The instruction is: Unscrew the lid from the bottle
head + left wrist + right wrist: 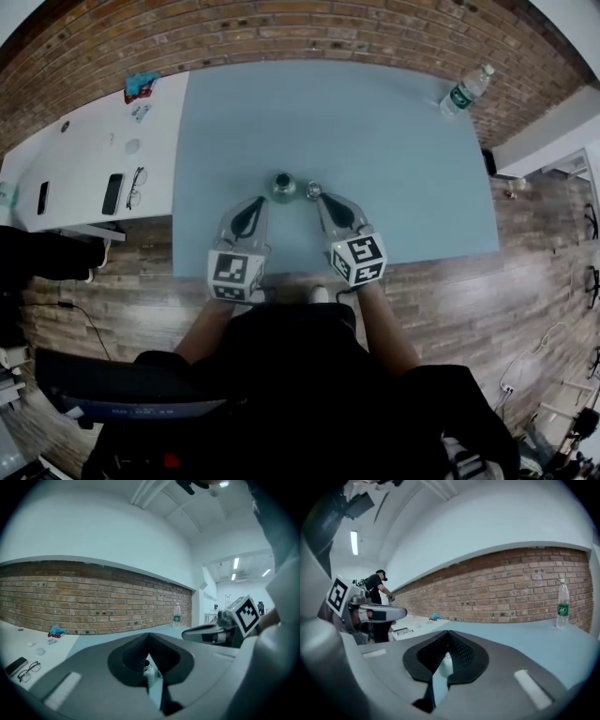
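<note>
A small clear bottle [283,186] stands open-necked on the blue table [394,169], near its front edge. Its lid [313,190] lies on the table just to its right. My left gripper [262,200] hovers just left of the bottle, and my right gripper [320,198] just behind the lid. In the left gripper view the jaws [149,635] meet at the tips, and the bottle's bare neck [148,670] shows through the gap below them. The right gripper's jaws [448,633] are also together, with a pale blurred shape [446,663] visible below. Neither holds anything.
A taller water bottle [466,91] with a green label stands at the table's far right corner, by the brick wall. A white table to the left carries a phone [112,193], glasses [137,186] and a blue packet [141,85]. A person [377,588] stands far off.
</note>
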